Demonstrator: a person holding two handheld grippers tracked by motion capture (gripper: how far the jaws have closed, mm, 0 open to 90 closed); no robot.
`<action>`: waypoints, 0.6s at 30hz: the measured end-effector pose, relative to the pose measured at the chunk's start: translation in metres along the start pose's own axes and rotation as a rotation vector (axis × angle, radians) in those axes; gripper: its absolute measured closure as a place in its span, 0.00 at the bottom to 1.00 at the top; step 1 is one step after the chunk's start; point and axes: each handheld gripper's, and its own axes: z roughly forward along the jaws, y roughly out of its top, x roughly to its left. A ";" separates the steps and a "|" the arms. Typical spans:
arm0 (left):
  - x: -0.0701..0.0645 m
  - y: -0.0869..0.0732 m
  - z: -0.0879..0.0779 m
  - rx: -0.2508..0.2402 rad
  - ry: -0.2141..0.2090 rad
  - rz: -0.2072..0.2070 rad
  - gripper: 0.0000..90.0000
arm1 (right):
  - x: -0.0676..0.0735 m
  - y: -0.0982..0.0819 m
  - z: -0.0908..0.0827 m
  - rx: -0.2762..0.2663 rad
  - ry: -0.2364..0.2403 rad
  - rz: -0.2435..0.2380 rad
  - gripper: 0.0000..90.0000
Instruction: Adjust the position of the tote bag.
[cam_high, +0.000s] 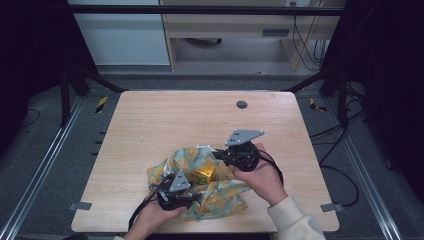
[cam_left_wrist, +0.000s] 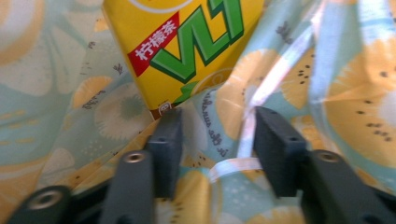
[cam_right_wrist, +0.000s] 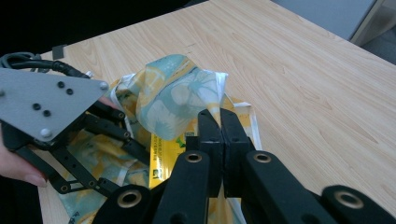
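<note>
Nearest to us in the high view, our left gripper (cam_high: 179, 192) sits low on the near part of the wrapping paper (cam_high: 220, 197), a crinkled sheet printed with yellow fruit slices on pale blue-green. In the left gripper view its fingers (cam_left_wrist: 166, 149) stand partly apart with a ridge of that paper and a pale strip of ribbon (cam_left_wrist: 233, 165) between them. We cannot tell whether the pads press on the paper. The lower corner of the yellow carton (cam_left_wrist: 182, 46), with its green letters and red label, lies just beyond the fingertips.

A little farther in, the carton (cam_high: 205, 173) rests in the middle of the paper, with folds of the sheet rising around it. Our right gripper (cam_high: 220, 154) reaches in from the right, its grey plate on top, and meets the far edge of the paper just beside the carton. In the right gripper view its fingers (cam_right_wrist: 211, 140) are pressed together, and a fold of the paper (cam_right_wrist: 173, 95) stands up just above their tips. The sheet seems pinched there, though the contact itself is hidden. The carton (cam_right_wrist: 166, 156) shows yellow just to the left of those fingers.

Beyond the paper, the wooden counter (cam_high: 200, 115) runs bare to its far edge, with a small round grey cap (cam_high: 242, 104) set into it near the back.
</note>
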 end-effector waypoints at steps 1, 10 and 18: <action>0.000 0.000 -0.001 -0.002 0.005 0.003 0.65 | 0.000 0.000 0.000 0.001 0.000 0.003 1.00; -0.001 0.000 -0.002 -0.011 -0.005 0.023 0.94 | -0.003 0.000 0.001 -0.003 -0.004 0.007 1.00; -0.006 -0.002 -0.011 -0.023 -0.012 0.049 0.97 | -0.009 -0.002 0.004 -0.003 -0.019 0.020 1.00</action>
